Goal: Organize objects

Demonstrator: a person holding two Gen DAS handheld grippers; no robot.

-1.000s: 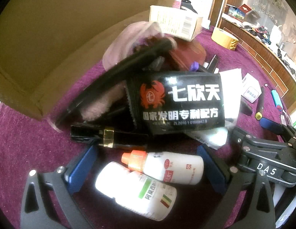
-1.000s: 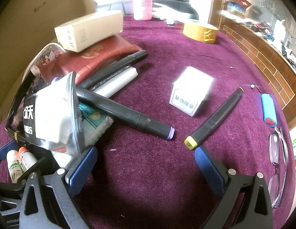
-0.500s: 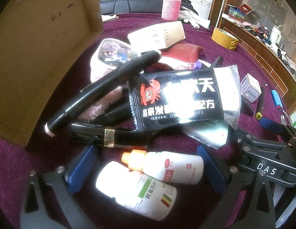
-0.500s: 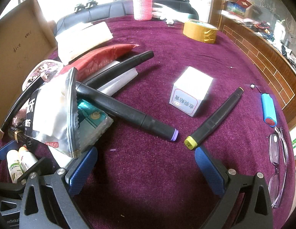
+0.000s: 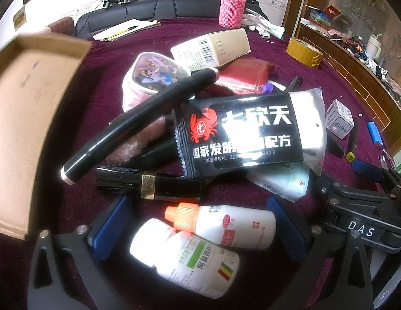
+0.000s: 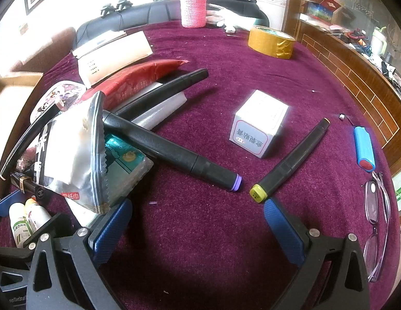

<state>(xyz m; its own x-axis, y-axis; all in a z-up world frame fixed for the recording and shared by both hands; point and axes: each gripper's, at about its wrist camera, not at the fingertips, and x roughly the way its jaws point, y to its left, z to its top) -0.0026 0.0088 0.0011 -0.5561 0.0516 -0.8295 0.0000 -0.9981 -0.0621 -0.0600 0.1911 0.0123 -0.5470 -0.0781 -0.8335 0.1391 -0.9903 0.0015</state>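
Note:
A heap of small items lies on the purple cloth. My left gripper is open, and two white bottles lie loose between its fingers. Just beyond them are a black lipstick tube, a black crab-print foil packet, a long black marker, a pink pouch and a beige carton. My right gripper is open over bare cloth. A purple-capped marker and a yellow-capped marker lie just ahead of it, with a small white box behind them.
A tilted, blurred cardboard box is at the far left. A yellow tape roll and a pink knitted bottle stand at the back. A blue cylinder and glasses lie near the right edge.
The cardboard box that hung over the heap has swung away to the left, uncovering the pouch, carton and red packet. The carton slid down. Both grippers stayed put and open.

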